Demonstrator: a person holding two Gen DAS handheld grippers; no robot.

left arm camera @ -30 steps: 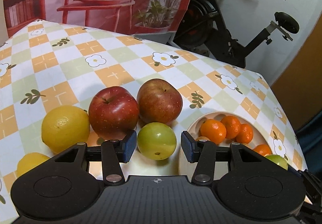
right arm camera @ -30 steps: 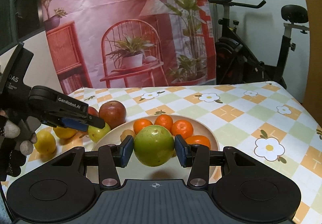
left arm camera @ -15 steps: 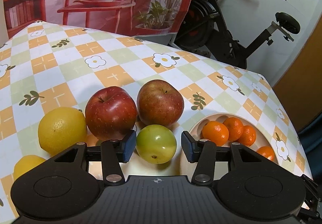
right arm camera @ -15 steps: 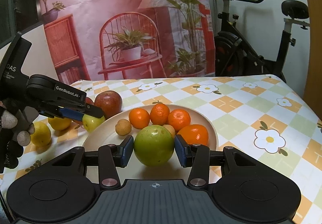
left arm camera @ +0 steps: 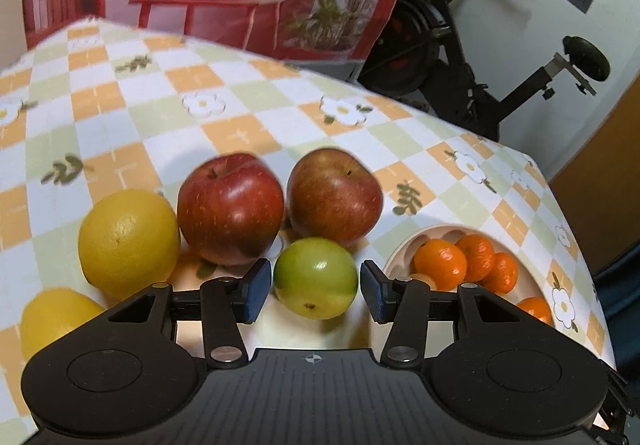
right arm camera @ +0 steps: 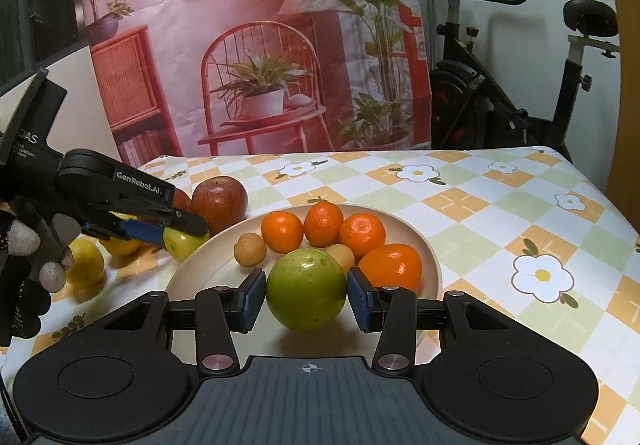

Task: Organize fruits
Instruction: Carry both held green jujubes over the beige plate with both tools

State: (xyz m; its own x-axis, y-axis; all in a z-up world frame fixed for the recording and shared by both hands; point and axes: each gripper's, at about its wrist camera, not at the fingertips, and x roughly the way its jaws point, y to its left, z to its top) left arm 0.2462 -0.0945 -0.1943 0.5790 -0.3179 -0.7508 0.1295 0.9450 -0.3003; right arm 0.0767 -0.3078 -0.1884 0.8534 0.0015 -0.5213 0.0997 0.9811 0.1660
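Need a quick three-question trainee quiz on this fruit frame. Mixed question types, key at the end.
1. How many oranges lie in the plate?
2. True or false: the right tongs grip the large green fruit above the plate.
3. The small green fruit is:
A. in the plate
B. on the cloth, between the pads of the left tongs
C. stacked on the oranges

Key: 1. four; 2. true; 3. B
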